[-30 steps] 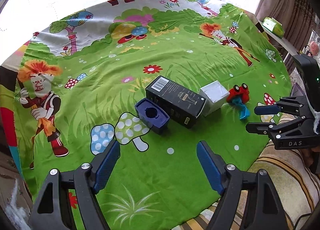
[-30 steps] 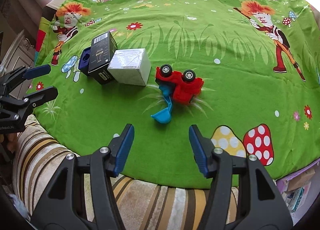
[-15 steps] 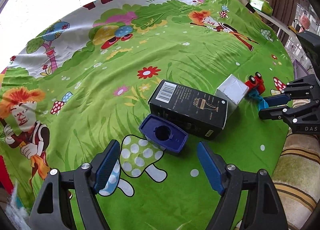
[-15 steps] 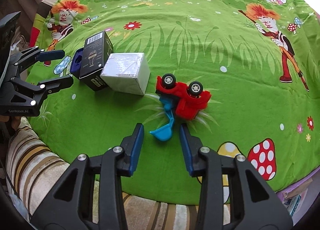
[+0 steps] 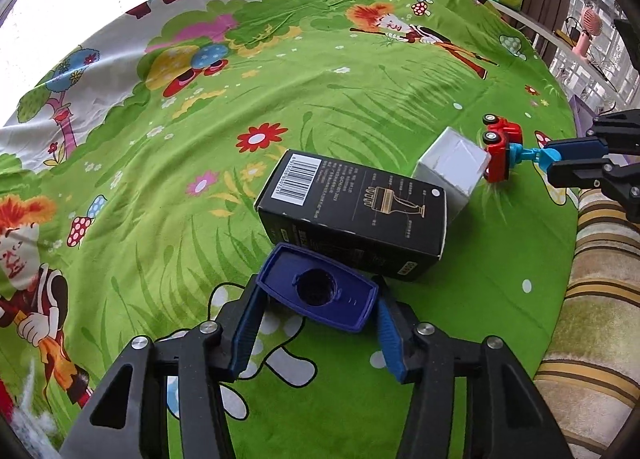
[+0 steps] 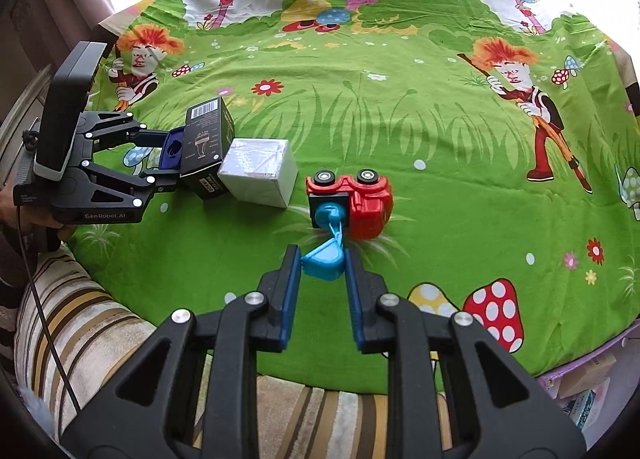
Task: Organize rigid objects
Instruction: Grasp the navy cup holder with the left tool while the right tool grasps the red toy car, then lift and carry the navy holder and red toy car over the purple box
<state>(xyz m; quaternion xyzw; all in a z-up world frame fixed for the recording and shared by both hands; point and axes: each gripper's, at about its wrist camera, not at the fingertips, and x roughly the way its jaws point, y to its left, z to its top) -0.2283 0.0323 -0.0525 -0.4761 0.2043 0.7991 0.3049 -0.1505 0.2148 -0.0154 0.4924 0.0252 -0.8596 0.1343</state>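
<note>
- The dark blue plastic tray (image 5: 318, 293) is a small rectangular piece with rounded corners, a raised rim and a round hole in its middle; nothing lies in the hole. It sits on the green sheet just in front of the black box, touching it or nearly so.
- The left gripper (image 5: 318, 319) has its blue pads on the two short ends of this tray, and its jaws are closing on it.
- The black box (image 5: 352, 215) is smooth printed cardboard, long and rectangular, lying on its side, with a white barcode label and a gold line drawing of a brush-like thing. Its flaps look closed, so its contents cannot be seen.
- The silver cube (image 6: 259, 175) has a shiny foil-like surface with sharp edges. It stands against one end of the black box.
- The toy truck (image 6: 354, 199) is glossy red plastic and lies tipped over, its black wheels with white hubs turned up and away. A light blue scoop (image 6: 324, 259) hangs from it on a thin blue arm.
- The right gripper (image 6: 323, 265) has this scoop between its blue pads; the jaws are narrow and closing on it, the pads touching its sides.
- The sheet (image 6: 400, 131) is thin cloth, slightly wrinkled, printed with grass, flowers, spotted mushrooms and cartoon figures.
- A striped, soft fabric (image 6: 80, 323) shows under the near edge of the sheet.
</note>
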